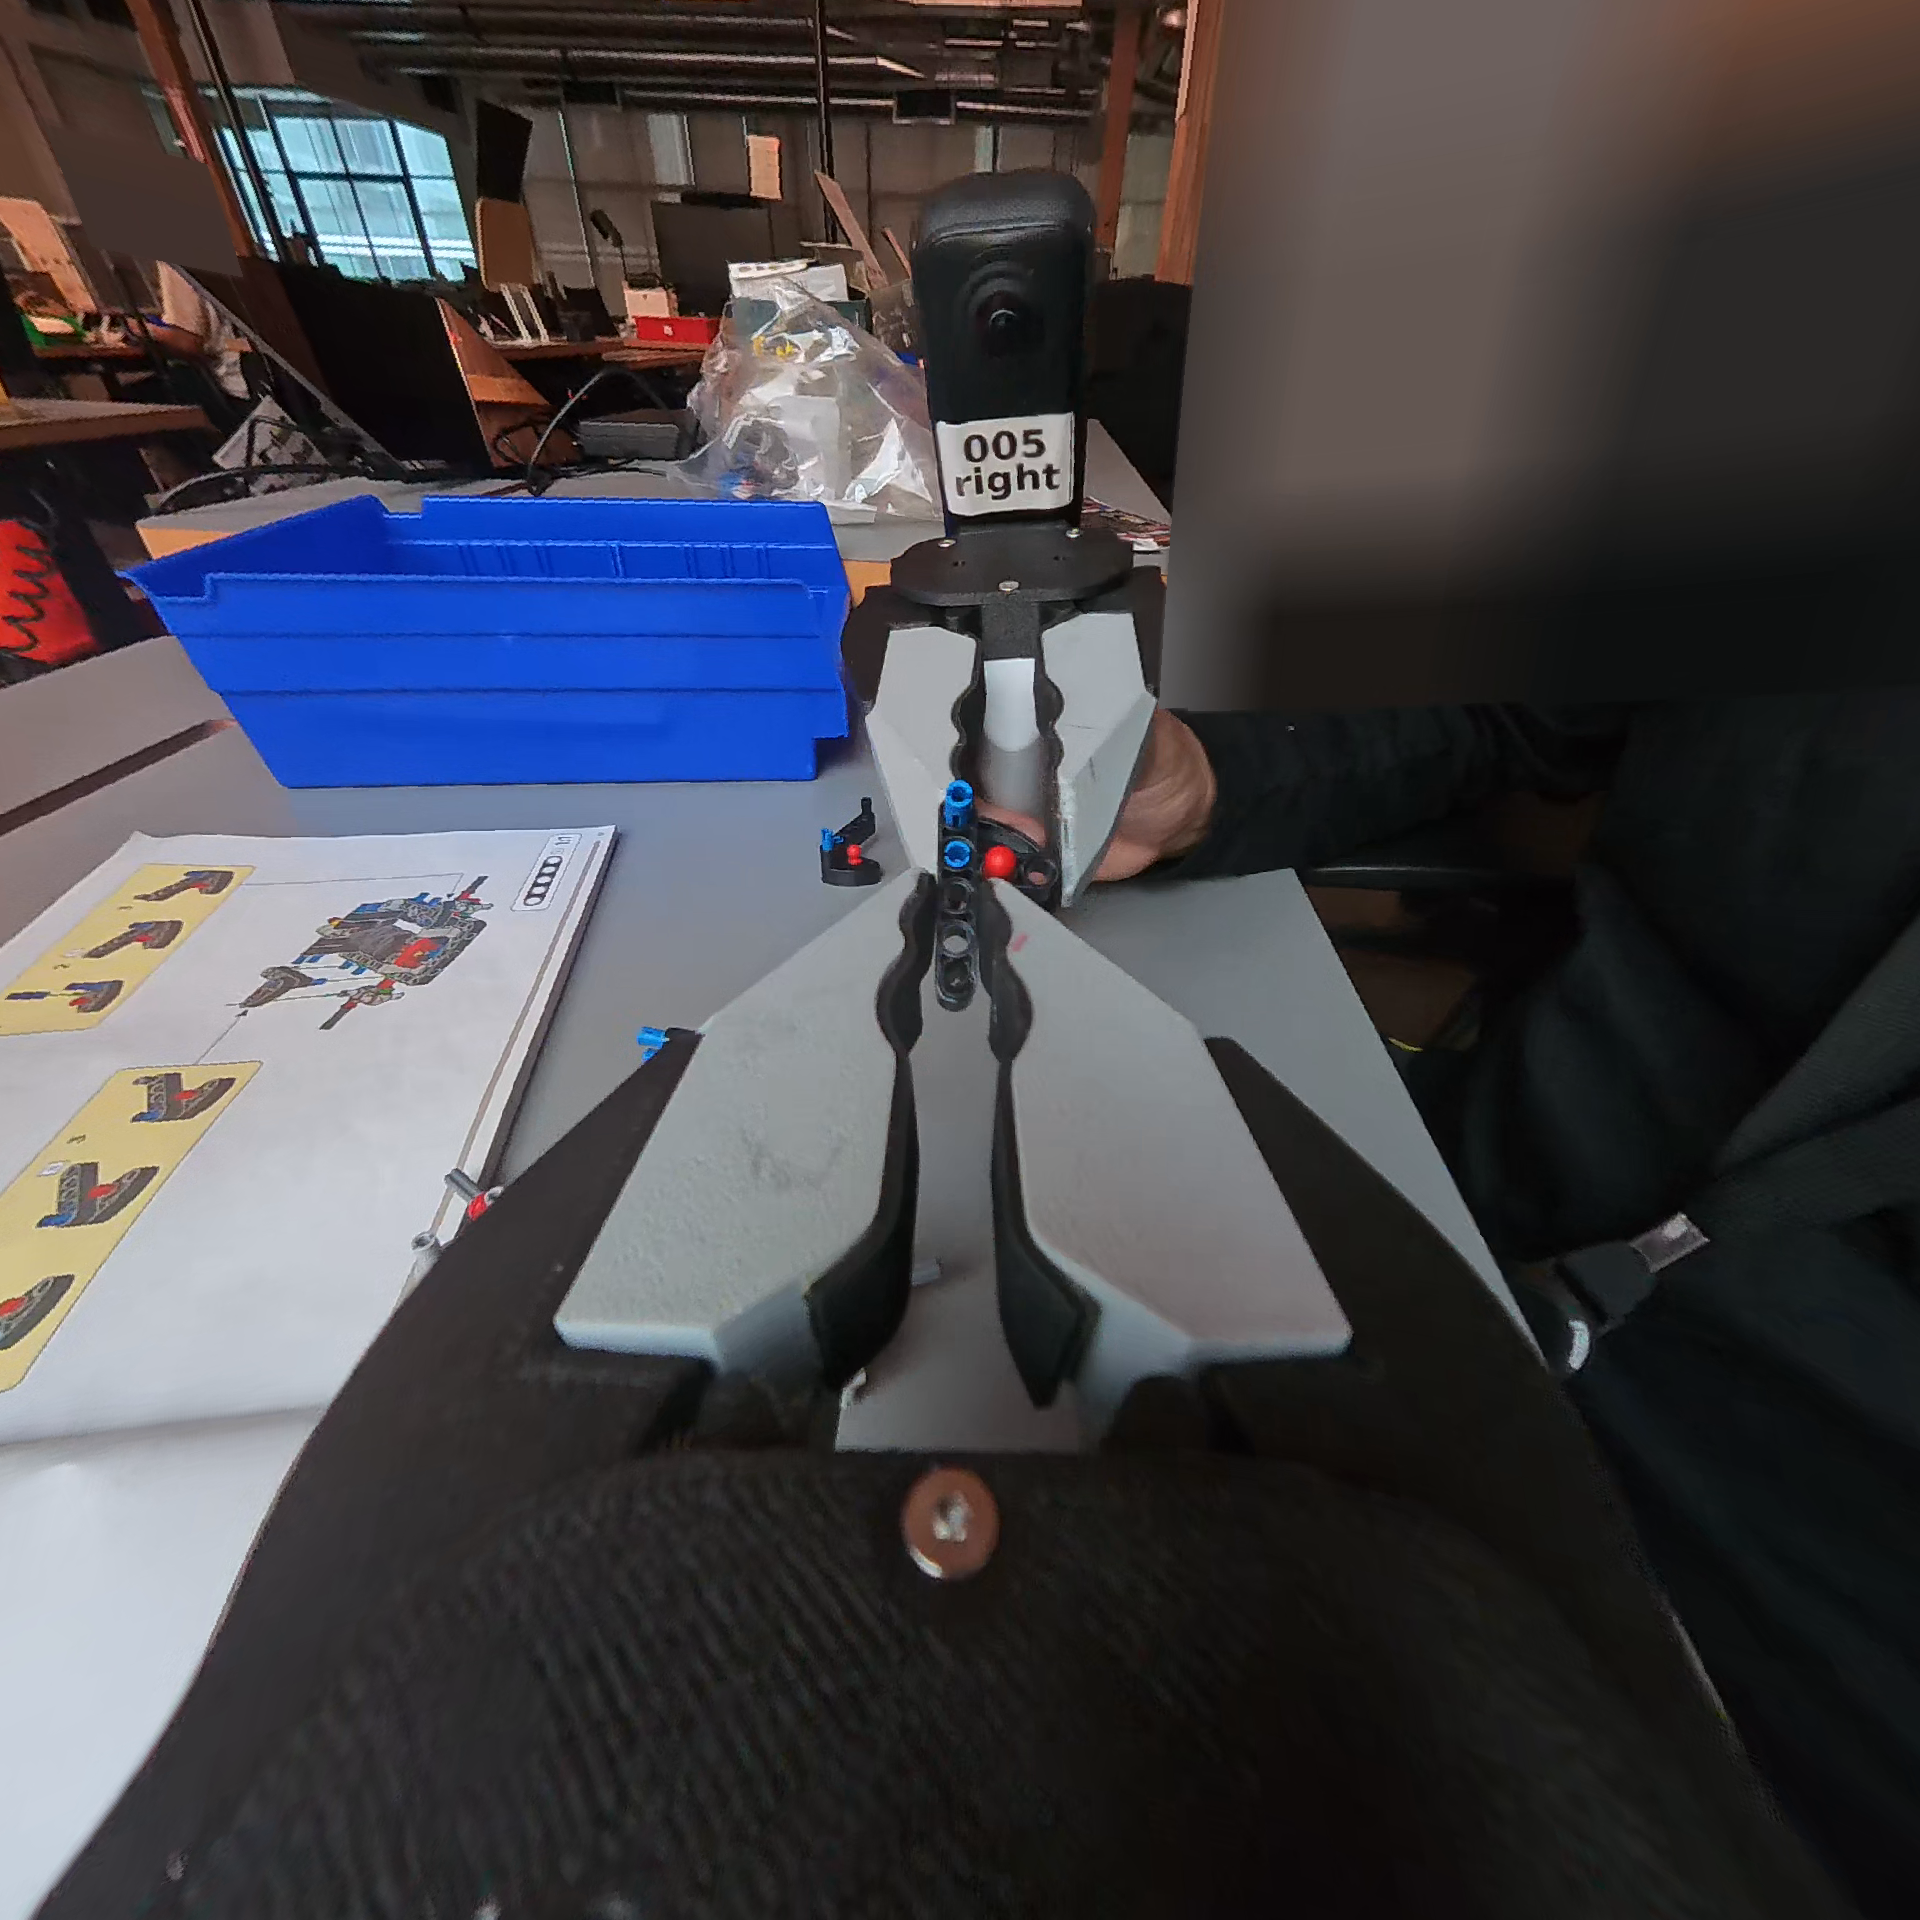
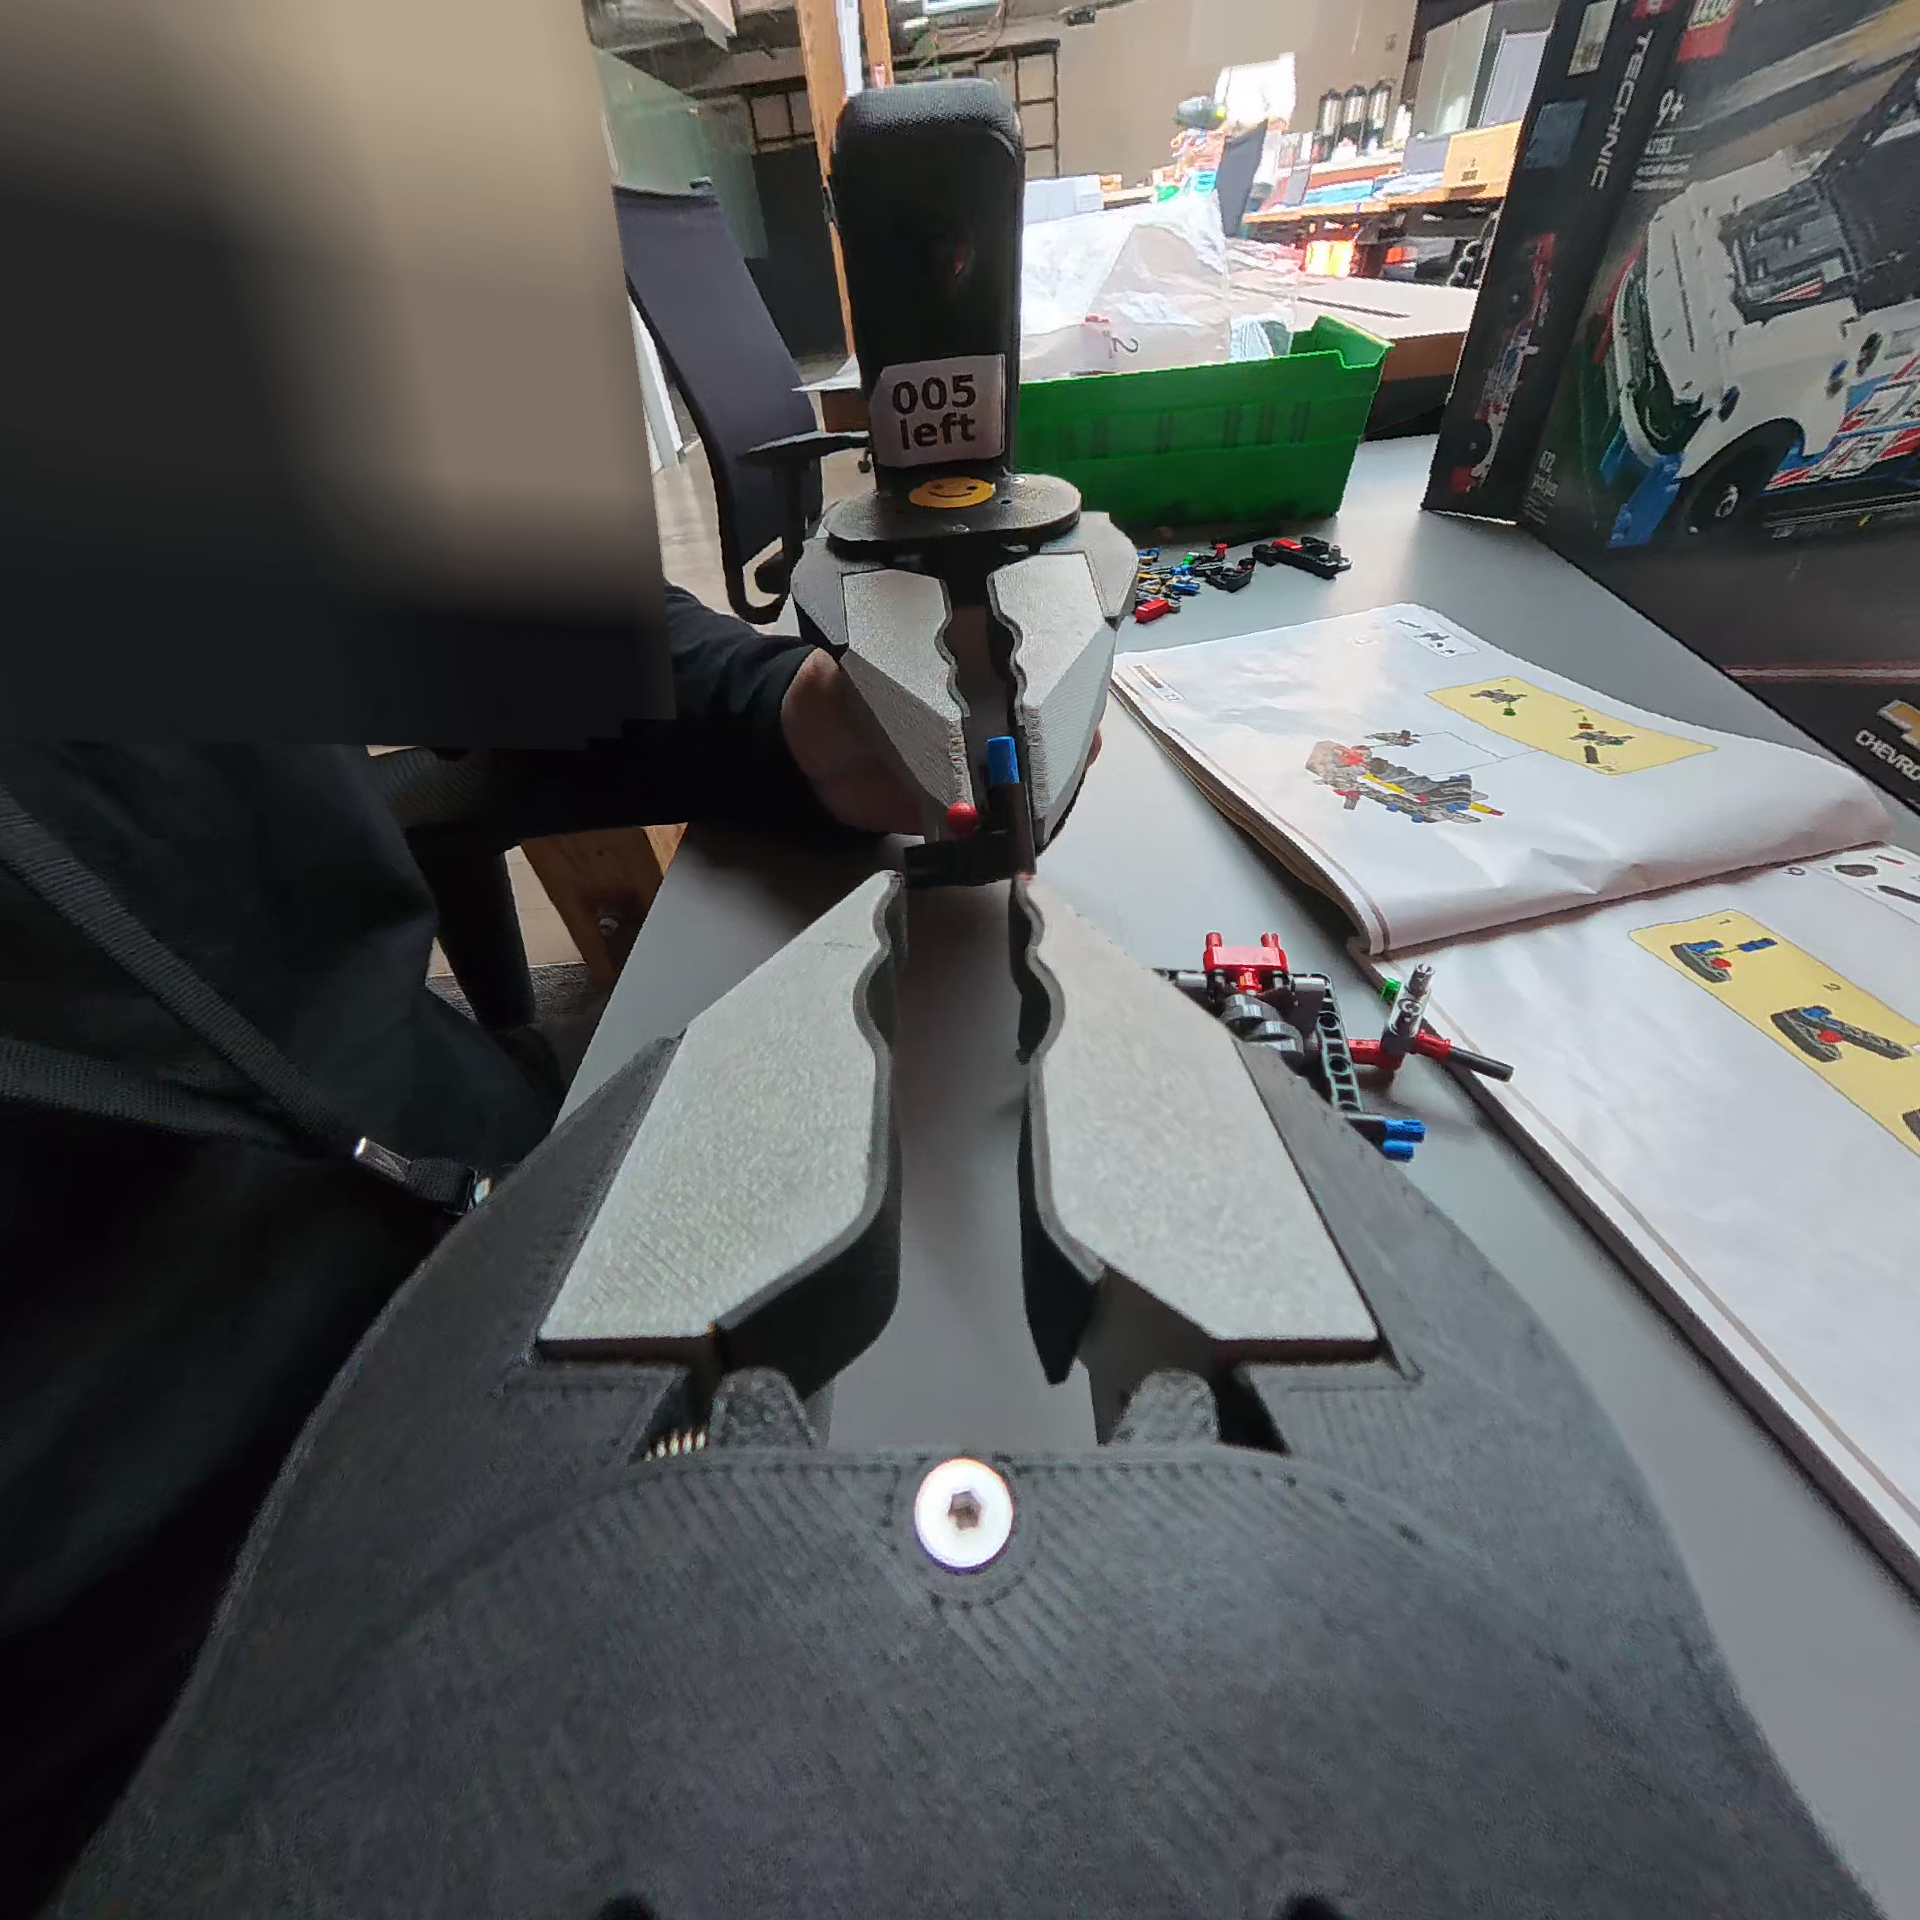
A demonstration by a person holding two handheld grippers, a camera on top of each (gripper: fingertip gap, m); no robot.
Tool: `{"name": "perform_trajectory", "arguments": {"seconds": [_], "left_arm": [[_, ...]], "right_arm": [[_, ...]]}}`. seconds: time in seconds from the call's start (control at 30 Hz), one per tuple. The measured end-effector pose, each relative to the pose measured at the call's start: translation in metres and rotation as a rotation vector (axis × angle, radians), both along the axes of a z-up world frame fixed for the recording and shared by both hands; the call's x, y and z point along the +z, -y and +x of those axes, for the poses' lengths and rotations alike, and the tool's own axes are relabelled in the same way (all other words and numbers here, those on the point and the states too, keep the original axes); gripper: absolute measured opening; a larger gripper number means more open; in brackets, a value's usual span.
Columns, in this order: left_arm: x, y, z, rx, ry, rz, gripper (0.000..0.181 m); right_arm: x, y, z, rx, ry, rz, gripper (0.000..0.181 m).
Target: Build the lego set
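A black angled Technic beam [image 1: 956, 951] with two blue pins [image 1: 957, 854] and a red ball pin [image 1: 1000, 860] is held upright above the grey table [image 1: 717, 894], between the two grippers, which face each other. My left gripper [image 1: 961, 894] is shut on the beam's long arm. My right gripper [image 2: 958, 883] has its tips closed on the beam's short arm [image 2: 956, 862]. The right wrist view shows the left gripper [image 2: 987, 821] holding the beam by a blue pin [image 2: 1000, 764] and the red ball [image 2: 961, 816]. The right gripper [image 1: 1003, 878] shows opposite in the left wrist view.
An open instruction booklet [image 1: 260, 1039] [image 2: 1455, 779] lies on the table. A partly built assembly [image 2: 1288, 1013] sits beside it. A small black piece [image 1: 850, 847] lies near a blue bin [image 1: 520, 644]. A green bin [image 2: 1195, 436], loose parts [image 2: 1226, 566], the set box [image 2: 1714, 312] and a parts bag [image 1: 810, 416] stand farther off. The tips of both grippers are at nearly the same place.
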State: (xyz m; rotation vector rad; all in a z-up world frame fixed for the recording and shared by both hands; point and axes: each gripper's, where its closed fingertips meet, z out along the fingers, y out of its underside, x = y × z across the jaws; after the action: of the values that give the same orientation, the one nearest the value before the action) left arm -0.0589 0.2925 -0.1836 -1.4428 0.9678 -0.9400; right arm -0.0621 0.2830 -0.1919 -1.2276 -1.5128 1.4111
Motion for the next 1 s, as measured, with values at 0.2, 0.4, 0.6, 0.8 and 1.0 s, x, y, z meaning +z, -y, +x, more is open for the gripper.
{"name": "perform_trajectory", "arguments": {"seconds": [0.2,0.4,0.6,0.8,1.0], "left_arm": [[0.002,-0.001,0.001,-0.022,0.061,-0.049,0.004],[0.014,0.002,0.001,-0.058,0.186,-0.103,0.004],[0.019,0.000,0.003,-0.069,0.262,-0.146,0.004],[0.018,-0.003,0.006,-0.059,0.280,-0.165,0.004],[0.018,-0.004,0.006,-0.061,0.296,-0.200,0.005]], "right_arm": [[0.003,-0.001,0.000,-0.002,-0.004,-0.052,0.017],[0.010,-0.007,0.000,-0.038,-0.038,-0.083,0.038],[0.021,-0.002,0.002,-0.020,-0.093,-0.067,0.026],[0.021,-0.001,0.000,-0.024,-0.089,-0.079,0.022],[0.021,-0.003,0.001,-0.022,-0.086,-0.119,0.021]]}}
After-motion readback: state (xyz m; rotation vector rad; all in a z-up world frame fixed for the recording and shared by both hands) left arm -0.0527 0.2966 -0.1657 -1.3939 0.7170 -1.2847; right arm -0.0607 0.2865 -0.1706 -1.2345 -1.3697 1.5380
